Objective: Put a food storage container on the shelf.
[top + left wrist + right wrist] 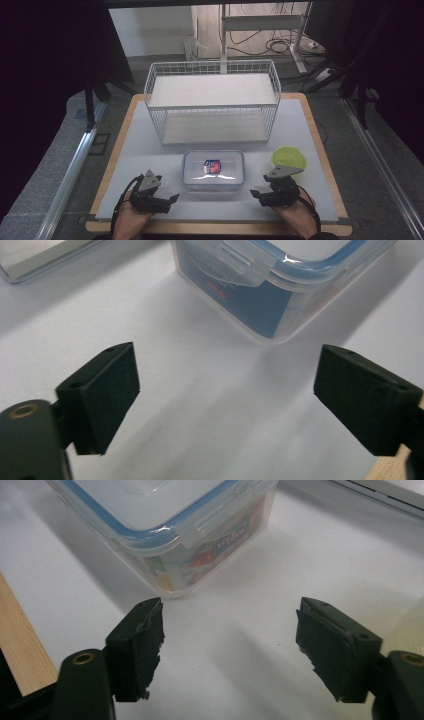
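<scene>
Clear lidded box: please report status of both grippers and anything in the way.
Left gripper open, right gripper open, nothing held. Clear lidded box between them, lid on. Green lid beside right gripper, not blocking.

One lidded box [213, 170], one wire basket [212, 102], one green lid [288, 157].

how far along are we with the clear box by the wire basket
Done: the clear plastic box with the blue-sealed lid sits closed on the white mat, its side latch down in the left gripper view. In hand: nothing; the left gripper and right gripper flank it, jaws open and empty. Left, probably: grasping the box and lifting it into the white wire basket. The green-lidded round tub stands untouched.
</scene>
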`<action>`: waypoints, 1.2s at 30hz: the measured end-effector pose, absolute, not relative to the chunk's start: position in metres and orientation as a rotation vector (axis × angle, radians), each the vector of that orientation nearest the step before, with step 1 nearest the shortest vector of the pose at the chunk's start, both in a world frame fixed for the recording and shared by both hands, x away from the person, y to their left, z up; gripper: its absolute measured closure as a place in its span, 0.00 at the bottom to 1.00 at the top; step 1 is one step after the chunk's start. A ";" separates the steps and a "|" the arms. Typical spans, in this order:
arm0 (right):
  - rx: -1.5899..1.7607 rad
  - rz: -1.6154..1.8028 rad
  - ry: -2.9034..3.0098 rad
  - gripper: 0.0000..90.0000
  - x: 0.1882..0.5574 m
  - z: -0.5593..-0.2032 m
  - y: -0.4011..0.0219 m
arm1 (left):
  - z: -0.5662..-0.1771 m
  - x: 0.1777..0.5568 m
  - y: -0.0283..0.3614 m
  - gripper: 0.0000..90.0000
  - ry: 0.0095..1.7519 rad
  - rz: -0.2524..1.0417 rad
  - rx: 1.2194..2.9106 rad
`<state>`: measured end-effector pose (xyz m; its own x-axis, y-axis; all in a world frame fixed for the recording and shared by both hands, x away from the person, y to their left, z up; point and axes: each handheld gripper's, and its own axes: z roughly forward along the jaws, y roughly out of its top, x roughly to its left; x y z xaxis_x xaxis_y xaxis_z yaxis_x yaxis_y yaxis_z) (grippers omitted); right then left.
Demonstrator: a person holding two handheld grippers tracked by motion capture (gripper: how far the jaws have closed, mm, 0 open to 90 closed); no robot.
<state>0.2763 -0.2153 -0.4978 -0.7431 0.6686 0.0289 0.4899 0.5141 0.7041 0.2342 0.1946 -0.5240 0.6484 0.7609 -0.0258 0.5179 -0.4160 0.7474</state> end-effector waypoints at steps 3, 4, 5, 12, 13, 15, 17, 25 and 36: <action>0.981 1.053 2.513 0.27 0.277 -0.498 -0.215 | -0.524 0.235 0.196 0.10 0.992 0.399 2.099; 0.984 1.041 2.521 0.25 0.277 -0.499 -0.213 | -0.525 0.235 0.197 0.09 0.995 0.401 2.079; 0.985 1.037 2.525 0.25 0.277 -0.500 -0.213 | -0.525 0.235 0.197 0.10 0.995 0.401 2.079; 1.008 1.074 2.521 0.24 0.278 -0.497 -0.213 | -0.520 0.238 0.203 0.16 0.991 0.445 2.022; 1.008 1.074 2.521 0.24 0.278 -0.497 -0.213 | -0.520 0.238 0.203 0.16 0.991 0.445 2.022; 1.036 1.096 2.539 0.28 0.280 -0.495 -0.214 | -0.519 0.241 0.204 0.16 1.006 0.418 2.013; 1.050 1.112 2.540 0.30 0.280 -0.491 -0.214 | -0.517 0.243 0.204 0.16 1.001 0.396 2.006; 1.075 1.137 2.558 0.31 0.284 -0.481 -0.210 | -0.503 0.250 0.200 0.08 1.026 0.364 2.018; 1.061 1.233 2.516 0.33 0.295 -0.462 -0.197 | -0.488 0.276 0.191 0.10 1.021 0.239 1.972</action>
